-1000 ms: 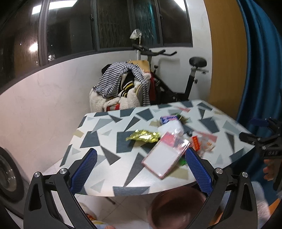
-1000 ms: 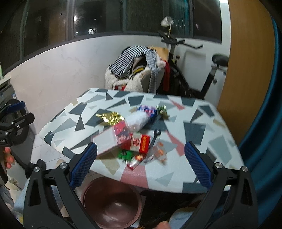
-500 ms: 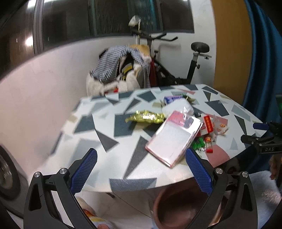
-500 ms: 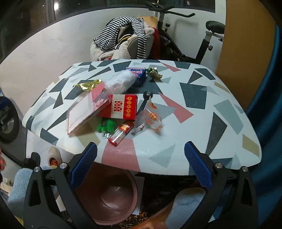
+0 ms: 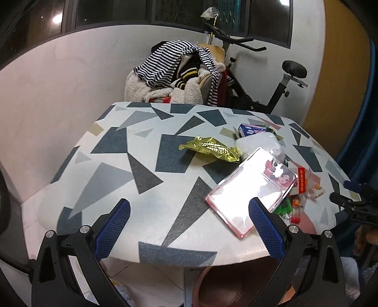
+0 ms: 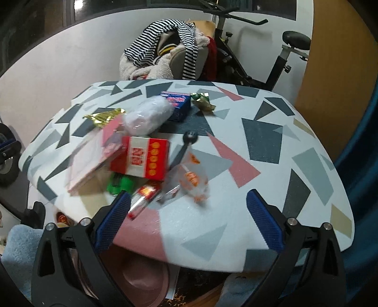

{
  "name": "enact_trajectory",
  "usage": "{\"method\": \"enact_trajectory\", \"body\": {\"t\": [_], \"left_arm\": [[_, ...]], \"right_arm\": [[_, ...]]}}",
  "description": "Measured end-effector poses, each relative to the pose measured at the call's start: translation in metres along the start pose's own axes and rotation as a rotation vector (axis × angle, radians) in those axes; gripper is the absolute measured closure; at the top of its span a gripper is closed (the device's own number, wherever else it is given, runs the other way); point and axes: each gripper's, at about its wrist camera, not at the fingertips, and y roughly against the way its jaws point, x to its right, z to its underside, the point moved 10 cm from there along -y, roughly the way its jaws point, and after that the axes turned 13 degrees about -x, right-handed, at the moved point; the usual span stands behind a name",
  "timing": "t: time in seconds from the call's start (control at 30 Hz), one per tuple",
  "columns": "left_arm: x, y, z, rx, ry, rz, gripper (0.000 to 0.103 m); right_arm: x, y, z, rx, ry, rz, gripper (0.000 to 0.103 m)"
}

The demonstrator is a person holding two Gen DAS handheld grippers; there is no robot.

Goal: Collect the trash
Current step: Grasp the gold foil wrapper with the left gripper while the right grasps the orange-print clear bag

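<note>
Your indoor light comes from overhead; a lamp reflects in the dark window (image 5: 57, 19) in the left view's top-left corner. Glare whites out the clear pink-edged packet (image 5: 248, 189) near the counter's (image 5: 146, 212) front edge. Your right view is motion-blurred, worst on the red box (image 6: 141, 160) and clear wrapper (image 6: 191, 181). Fisheye bends both views' edges; corners are black. It's dim under the counter.

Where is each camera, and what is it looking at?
Left wrist: sits on the left gripper, looking down across the patterned table at the gold wrapper; its blue-padded fingers show, open and empty.
Right wrist: sits on the right gripper, looking down at the red box; its fingers show, closing with nothing between them.
Shared: the table, the wrapper, the clear plastic case and the exercise bike.
</note>
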Motion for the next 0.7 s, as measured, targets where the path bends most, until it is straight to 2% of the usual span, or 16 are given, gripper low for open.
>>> {"method": "enact_trajectory", "body": {"t": [0.17,0.33,0.37,0.4,0.43,0.5,0.57,0.7], "left_arm": [[0.004,-0.02,0.0,-0.051,-0.004,0.016,0.005],[0.003,-0.03,-0.003,-0.069,0.023,0.047,0.008],[0.003,-0.032,-0.004,-0.072,0.026,0.05,0.009],[0.002,-0.034,-0.005,-0.077,0.029,0.053,0.011],[0.002,-0.036,-0.005,-0.08,0.032,0.055,0.013],[0.001,-0.04,-0.006,-0.096,0.037,0.067,0.022],[0.001,-0.043,-0.006,-0.107,0.048,0.087,0.024],[0.001,-0.053,-0.012,-0.128,0.1,0.152,0.025]], "right_arm": [[0.008,-0.026,-0.017,-0.01,-0.033,-0.048,0.027],[0.01,-0.058,-0.028,-0.051,-0.099,-0.129,0.034],[0.009,-0.062,-0.028,-0.06,-0.104,-0.142,0.045],[0.008,-0.067,-0.028,-0.079,-0.109,-0.162,0.065],[0.008,-0.07,-0.027,-0.092,-0.113,-0.169,0.074],[0.012,-0.065,-0.029,-0.077,-0.142,-0.173,0.074],[0.016,-0.051,-0.034,-0.025,-0.156,-0.177,0.075],[0.025,-0.028,-0.044,0.041,-0.142,-0.122,0.075]]}}
